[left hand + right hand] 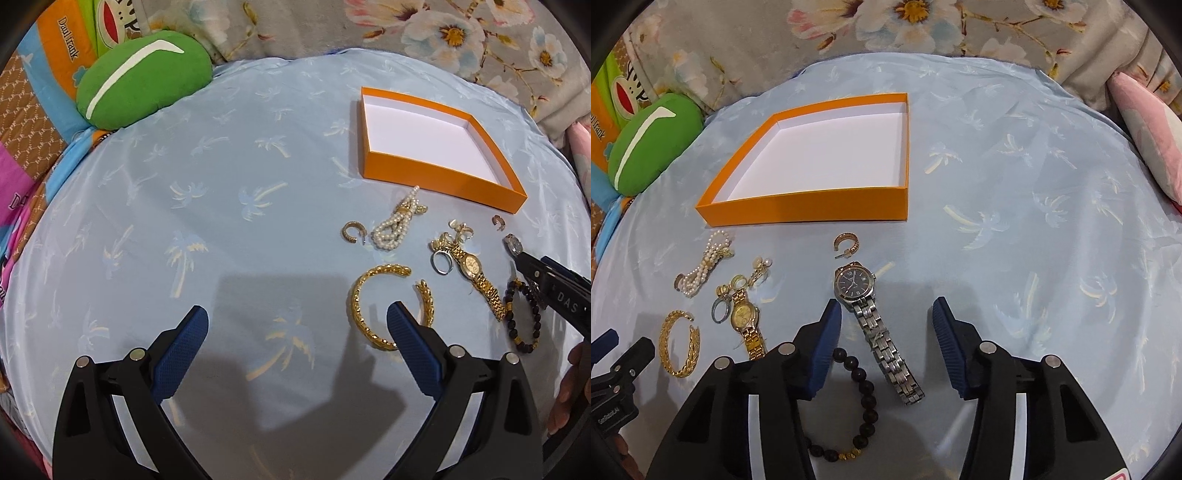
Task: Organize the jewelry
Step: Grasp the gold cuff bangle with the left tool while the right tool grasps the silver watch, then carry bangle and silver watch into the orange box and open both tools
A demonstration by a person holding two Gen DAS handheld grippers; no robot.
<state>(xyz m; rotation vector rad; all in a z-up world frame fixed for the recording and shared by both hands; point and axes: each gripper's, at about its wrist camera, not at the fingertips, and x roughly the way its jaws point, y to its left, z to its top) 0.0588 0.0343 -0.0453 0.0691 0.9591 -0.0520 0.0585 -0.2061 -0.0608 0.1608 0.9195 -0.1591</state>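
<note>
An empty orange box [436, 173] [809, 206] sits on the blue cloth. In front of it lie a pearl bracelet [395, 227] [705, 264], a gold bangle [364, 314] [670, 345], a gold watch [476, 275] [744, 321], a silver watch [875, 325], a dark bead bracelet [530, 317] [864, 398], rings and hoop earrings [351, 232] [846, 242]. My left gripper [297, 325] is open and empty, its right finger over the bangle. My right gripper [886, 321] is open, low over the silver watch strap.
A green cushion [144, 77] [650, 144] and printed bedding lie at the far left. A pink pillow [1152, 133] lies at the right. Floral fabric [461, 33] runs behind the cloth. The right gripper's tip [546, 277] shows in the left wrist view.
</note>
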